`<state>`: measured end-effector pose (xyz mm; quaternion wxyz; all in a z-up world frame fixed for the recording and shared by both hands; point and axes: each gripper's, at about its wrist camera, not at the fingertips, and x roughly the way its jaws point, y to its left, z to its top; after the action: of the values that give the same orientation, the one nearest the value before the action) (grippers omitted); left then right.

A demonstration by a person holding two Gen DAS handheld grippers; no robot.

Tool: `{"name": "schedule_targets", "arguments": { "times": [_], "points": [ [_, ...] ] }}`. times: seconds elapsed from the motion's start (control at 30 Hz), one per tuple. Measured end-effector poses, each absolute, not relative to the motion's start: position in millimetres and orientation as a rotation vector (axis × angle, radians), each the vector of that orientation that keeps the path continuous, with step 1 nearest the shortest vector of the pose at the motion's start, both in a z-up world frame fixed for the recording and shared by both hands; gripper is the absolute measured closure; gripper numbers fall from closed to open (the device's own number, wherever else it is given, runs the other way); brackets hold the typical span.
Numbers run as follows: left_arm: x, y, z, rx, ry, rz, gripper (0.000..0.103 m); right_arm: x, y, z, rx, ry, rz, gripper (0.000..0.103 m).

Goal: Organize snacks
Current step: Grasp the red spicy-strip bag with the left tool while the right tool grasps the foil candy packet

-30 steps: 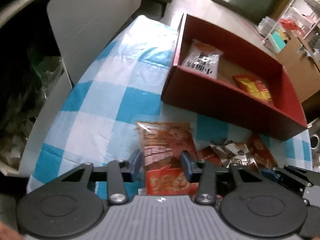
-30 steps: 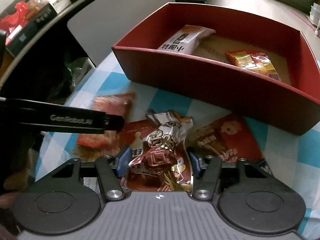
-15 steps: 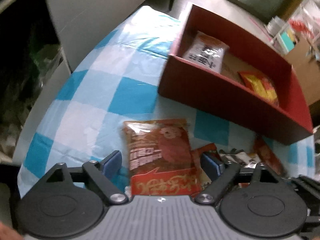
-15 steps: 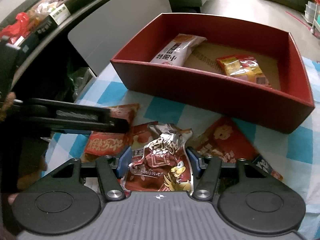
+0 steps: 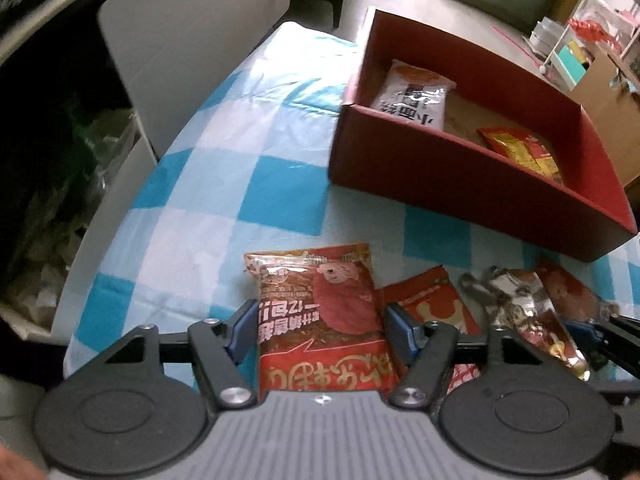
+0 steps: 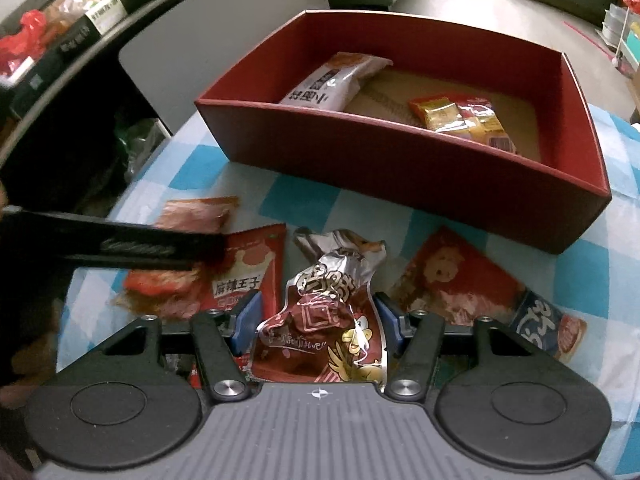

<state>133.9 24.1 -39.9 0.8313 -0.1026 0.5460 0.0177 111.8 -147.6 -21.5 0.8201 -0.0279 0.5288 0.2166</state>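
A dark red box (image 5: 440,176) (image 6: 400,168) stands on a blue-and-white checked tablecloth (image 5: 224,184). It holds a white snack pack (image 5: 416,96) (image 6: 332,84) and a red-and-yellow pack (image 5: 520,148) (image 6: 460,116). My left gripper (image 5: 322,326) is open, its fingers either side of a red bear-print snack bag (image 5: 320,312) lying on the cloth. My right gripper (image 6: 316,320) stands open around a silver-and-red chicken-print bag (image 6: 332,304). The left gripper's arm (image 6: 112,246) crosses the right wrist view.
More packs lie on the cloth: a red one (image 6: 248,268) (image 5: 432,308), a red bear-print one (image 6: 452,276) and a dark blue one (image 6: 548,320). A white chair back (image 5: 192,28) stands beyond the table's left edge. Shelves with goods (image 6: 60,28) are at the far left.
My left gripper opened wide from the red bear-print bag, then narrowed around it; the bag lies flat on the cloth. My right gripper drew back slightly, still around the chicken-print bag.
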Motion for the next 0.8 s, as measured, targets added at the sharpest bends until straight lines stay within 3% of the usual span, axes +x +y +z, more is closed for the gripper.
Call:
{"name": "schedule_targets", "arguments": {
  "times": [0.13, 0.23, 0.3, 0.37, 0.43, 0.53, 0.8],
  "points": [
    [133, 27, -41, -0.229, 1.172, 0.011, 0.042, 113, -143, -27, -0.065, 1.122, 0.472, 0.026],
    [135, 18, -46, -0.183, 1.175, 0.005, 0.030, 115, -140, -30, -0.055, 1.121, 0.468, 0.023],
    [134, 17, -45, -0.168, 1.169, 0.005, 0.032, 116, -135, -31, -0.073, 1.118, 0.474, 0.022],
    [131, 17, -41, -0.163, 1.162, -0.006, 0.042, 115, -132, -30, -0.082, 1.123, 0.487, 0.027],
    [129, 19, -38, -0.172, 1.164, -0.029, 0.043, 118, -138, -29, -0.011, 1.153, 0.514, 0.042],
    [125, 20, -36, -0.188, 1.166, -0.053, 0.043, 117, -144, -26, 0.019, 1.156, 0.517, 0.053],
    [121, 27, -14, -0.237, 1.109, -0.094, 0.043, 114, -149, -22, 0.018, 1.147, 0.510, 0.057]
  ]
}}
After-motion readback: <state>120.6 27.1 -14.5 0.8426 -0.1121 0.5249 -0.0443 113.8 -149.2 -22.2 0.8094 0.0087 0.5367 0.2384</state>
